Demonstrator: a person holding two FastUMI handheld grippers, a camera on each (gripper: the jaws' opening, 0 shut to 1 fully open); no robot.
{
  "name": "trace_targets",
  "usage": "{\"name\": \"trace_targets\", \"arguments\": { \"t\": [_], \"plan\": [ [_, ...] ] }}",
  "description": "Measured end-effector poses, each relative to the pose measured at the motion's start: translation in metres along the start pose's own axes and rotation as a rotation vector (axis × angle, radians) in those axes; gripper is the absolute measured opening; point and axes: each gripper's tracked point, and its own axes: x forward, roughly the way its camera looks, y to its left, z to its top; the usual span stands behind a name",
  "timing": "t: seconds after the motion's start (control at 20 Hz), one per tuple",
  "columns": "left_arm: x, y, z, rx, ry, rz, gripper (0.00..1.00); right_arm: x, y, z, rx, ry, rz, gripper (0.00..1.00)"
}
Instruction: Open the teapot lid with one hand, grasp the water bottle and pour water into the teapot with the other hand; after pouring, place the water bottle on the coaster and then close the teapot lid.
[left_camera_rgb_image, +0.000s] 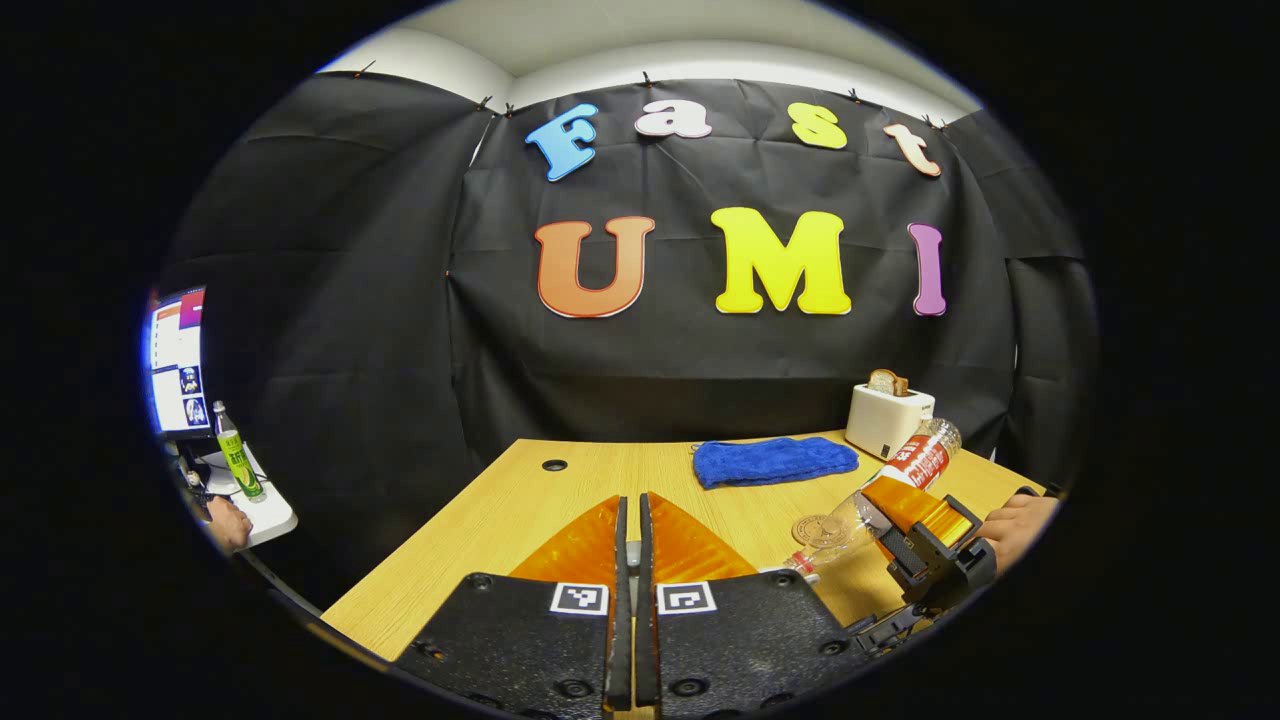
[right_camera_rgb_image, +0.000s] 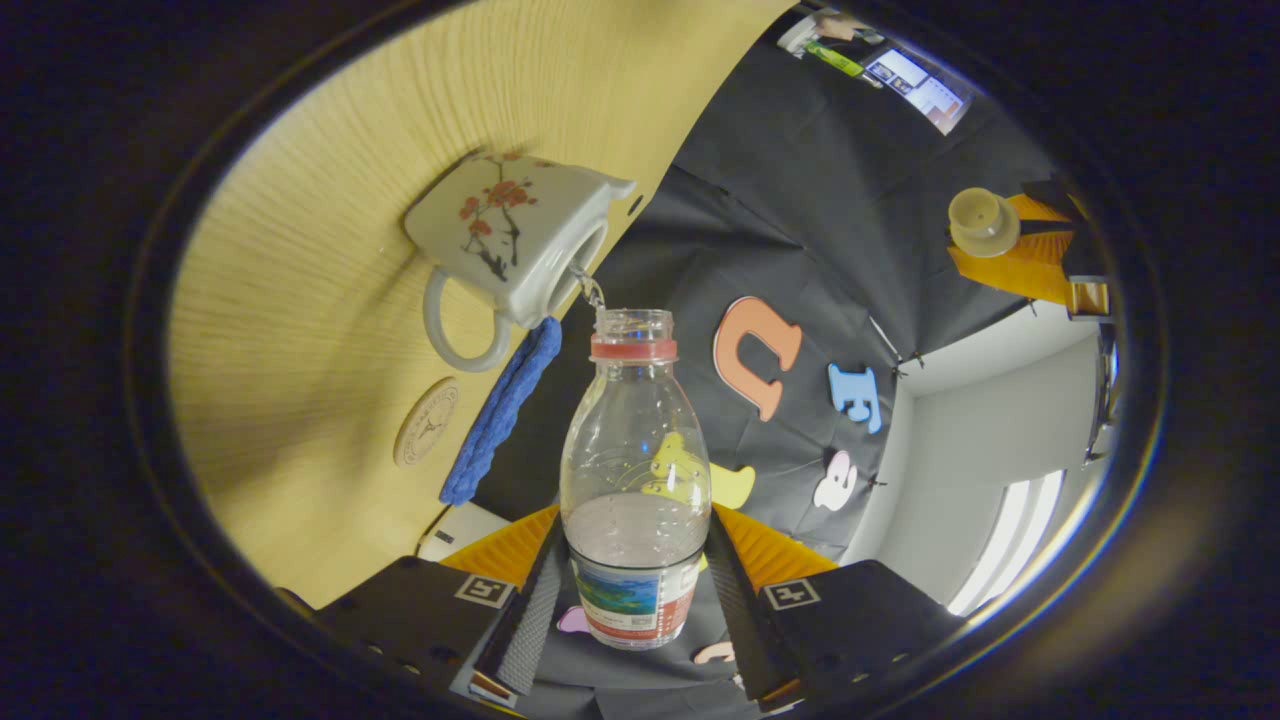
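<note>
Closest to you in the right gripper view, the right gripper (right_camera_rgb_image: 633, 520) has its jaws clamped on the lower body of the clear plastic water bottle with the red neck ring and printed label (right_camera_rgb_image: 635, 470). The bottle has no cap on and is tipped towards the white square ceramic teapot painted with red blossom (right_camera_rgb_image: 510, 235). The bottle's mouth is just beside the teapot's open top. A thin stream of water (right_camera_rgb_image: 592, 290) runs from the mouth into the opening. Some water is left in the bottle, near the label.

The teapot stands on the light wooden desk (right_camera_rgb_image: 300, 250). The round tan coaster (right_camera_rgb_image: 427, 420) lies near the teapot's looped handle and carries nothing. The folded blue cloth (right_camera_rgb_image: 500, 410) lies just beside the teapot, between it and the booth wall.

Your left gripper (left_camera_rgb_image: 630, 500) has its jaws almost together, with a narrow slit between them. In the right gripper view, the small round beige teapot lid (right_camera_rgb_image: 985, 222) sits at the left gripper's fingers, held up well apart from the teapot. In the left gripper view, your hand (left_camera_rgb_image: 1020, 520) holds the right gripper. A white toaster with a slice of bread (left_camera_rgb_image: 888, 415) stands on the desk beyond the cloth.
</note>
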Motion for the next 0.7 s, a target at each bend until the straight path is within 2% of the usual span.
{"name": "trace_targets", "arguments": {
  "t": [0.3, 0.7],
  "plan": [
    [0.0, -0.001, 0.0, 0.011, 0.001, -0.004, 0.04, 0.001, -0.016, -0.004, -0.08, -0.026, -0.047, 0.77],
    [0.0, 0.001, 0.0, 0.032, -0.002, -0.001, 0.04, 0.005, -0.022, -0.007, -0.078, -0.035, -0.067, 0.75]
  ]
}}
